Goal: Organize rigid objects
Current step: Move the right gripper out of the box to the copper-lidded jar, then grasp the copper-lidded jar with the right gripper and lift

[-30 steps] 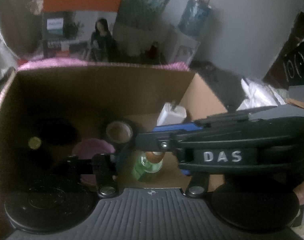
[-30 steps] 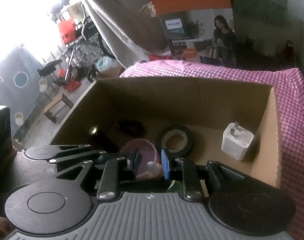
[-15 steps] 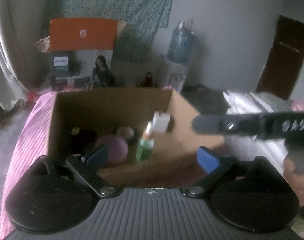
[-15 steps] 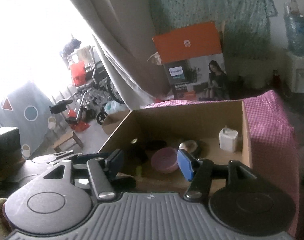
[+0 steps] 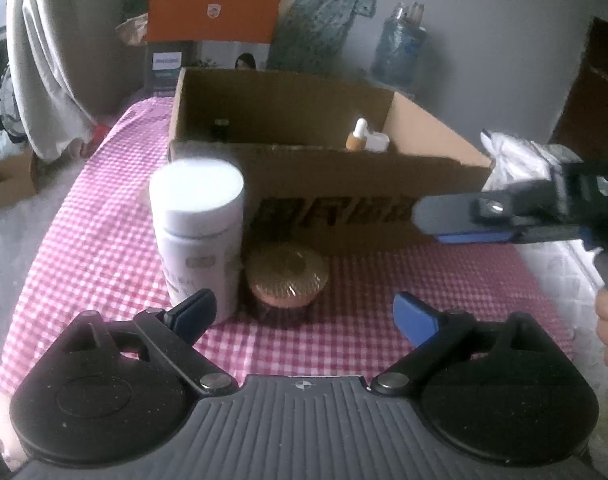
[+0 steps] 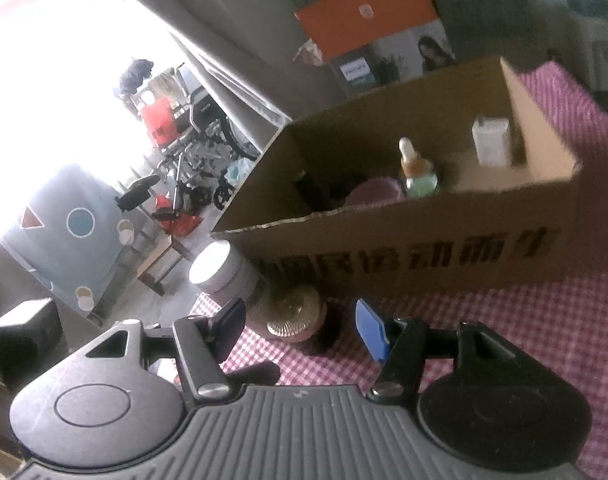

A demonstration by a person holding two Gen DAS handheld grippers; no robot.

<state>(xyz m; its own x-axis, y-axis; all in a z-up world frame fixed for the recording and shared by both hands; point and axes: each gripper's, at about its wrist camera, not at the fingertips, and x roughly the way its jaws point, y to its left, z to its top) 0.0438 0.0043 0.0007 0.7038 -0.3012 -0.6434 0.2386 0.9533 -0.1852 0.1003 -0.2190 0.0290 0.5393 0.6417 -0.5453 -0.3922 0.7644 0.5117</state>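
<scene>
Between pickups: left gripper (image 5: 304, 312) wide and empty, right gripper (image 6: 300, 322) half-spread and empty, next grasping white jar (image 5: 198, 232) or gold-lidded jar (image 5: 286, 276) for cardboard box (image 5: 343, 200).

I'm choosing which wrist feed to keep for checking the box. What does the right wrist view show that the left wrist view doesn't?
Only the right wrist view: the pink round thing in the box and the dropper bottle's green body.

Only the left wrist view: the right gripper from the side, and a fingertip at the right edge.

Both: the cardboard box, the white jar, the gold-lidded jar, the white charger and the checked cloth.
</scene>
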